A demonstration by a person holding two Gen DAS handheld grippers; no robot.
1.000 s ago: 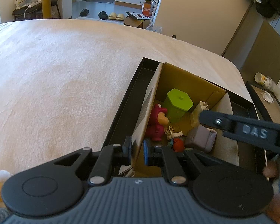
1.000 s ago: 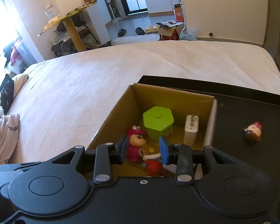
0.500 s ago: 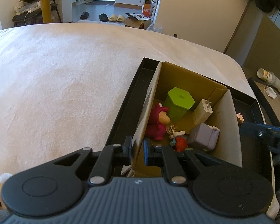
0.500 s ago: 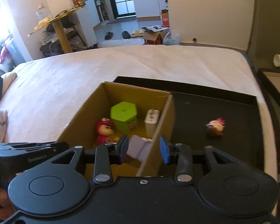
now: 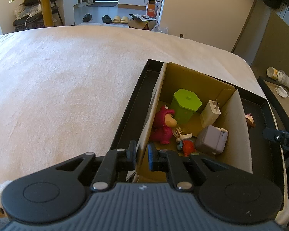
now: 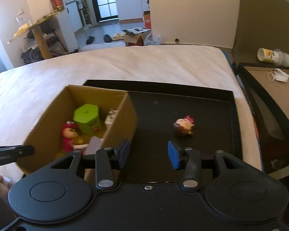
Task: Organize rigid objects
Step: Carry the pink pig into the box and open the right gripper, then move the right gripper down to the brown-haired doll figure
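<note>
A wide bed (image 5: 67,80) with a pale cover spreads ahead and to the left of the hand-held gripper. Past its far edge, on the floor, lie two dark slippers (image 5: 96,17) and a light pair (image 5: 120,19), beside an open carton (image 5: 142,20) with papers on it. Far left stands a round side table (image 5: 44,3) on a yellow post. To the right, a paper cup (image 6: 267,54) lies on its side on a low brown stand (image 6: 269,88), with a face mask (image 6: 280,76) near it.
</note>
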